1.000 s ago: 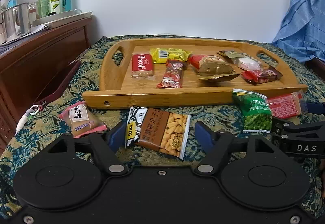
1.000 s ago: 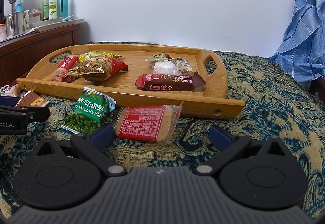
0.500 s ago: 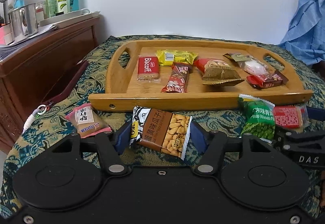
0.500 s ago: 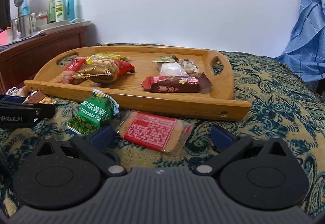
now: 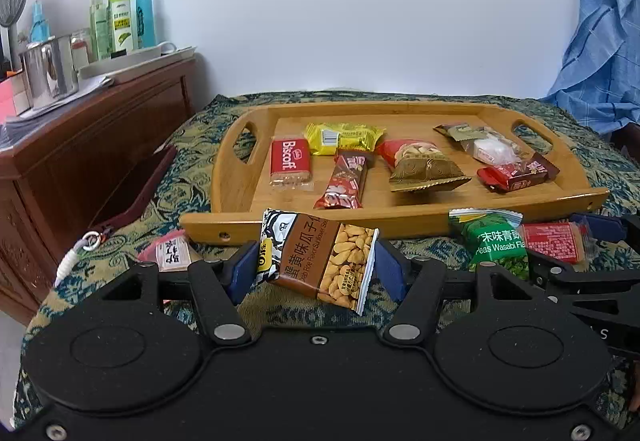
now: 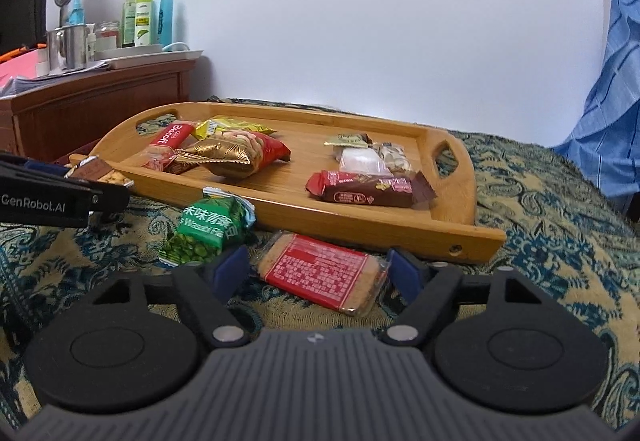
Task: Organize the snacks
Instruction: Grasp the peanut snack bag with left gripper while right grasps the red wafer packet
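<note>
Low in the left wrist view, the left gripper (image 5: 314, 265) clamps a sunflower seed packet (image 5: 316, 259) between its blue pads (image 5: 245, 267); the packet is brown with a black-and-white end, printed seeds on the right part and a white crimped edge, and it stands tilted, its upper corner overlapping the near rim of the wooden tray (image 5: 400, 219). Beside it at lower left lies a pink-wrapped snack (image 5: 172, 251) on the patterned cloth (image 5: 180, 185). Toward the lower right sits a green wasabi pea packet (image 5: 494, 241). In the right wrist view, the right gripper (image 6: 318, 273) is closing around a red-labelled biscuit pack (image 6: 320, 271), a clear wrapper over pale biscuits lying flat on the cloth; whether the pads already touch it cannot be told. On the tray in the middle of the frame lie a Biscoff pack (image 5: 289, 161), a yellow packet (image 5: 342, 137) and a red-and-gold nut bag (image 5: 420, 167).
</note>
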The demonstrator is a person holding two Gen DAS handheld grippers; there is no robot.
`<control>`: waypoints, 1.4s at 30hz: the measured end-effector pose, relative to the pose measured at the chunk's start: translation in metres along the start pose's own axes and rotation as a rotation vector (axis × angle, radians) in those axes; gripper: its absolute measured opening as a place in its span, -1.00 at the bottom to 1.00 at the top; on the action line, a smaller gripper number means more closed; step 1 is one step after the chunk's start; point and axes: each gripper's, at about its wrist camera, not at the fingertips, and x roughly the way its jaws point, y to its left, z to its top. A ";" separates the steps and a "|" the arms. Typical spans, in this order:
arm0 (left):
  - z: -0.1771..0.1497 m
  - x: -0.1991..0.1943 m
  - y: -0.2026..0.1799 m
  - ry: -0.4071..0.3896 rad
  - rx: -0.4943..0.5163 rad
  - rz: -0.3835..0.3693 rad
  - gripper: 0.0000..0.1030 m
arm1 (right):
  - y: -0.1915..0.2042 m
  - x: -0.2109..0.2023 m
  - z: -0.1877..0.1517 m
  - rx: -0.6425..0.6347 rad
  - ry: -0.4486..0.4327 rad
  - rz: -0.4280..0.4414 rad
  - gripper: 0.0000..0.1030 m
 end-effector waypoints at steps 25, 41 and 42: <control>0.002 0.001 -0.007 -0.001 0.007 -0.033 0.17 | -0.002 0.003 0.001 0.061 0.029 0.020 0.42; 0.002 0.002 -0.007 0.000 0.010 -0.028 0.17 | -0.012 -0.008 0.005 0.020 0.067 0.044 0.45; 0.003 0.002 -0.007 0.001 0.008 -0.028 0.17 | -0.011 -0.007 0.006 0.003 0.085 0.061 0.46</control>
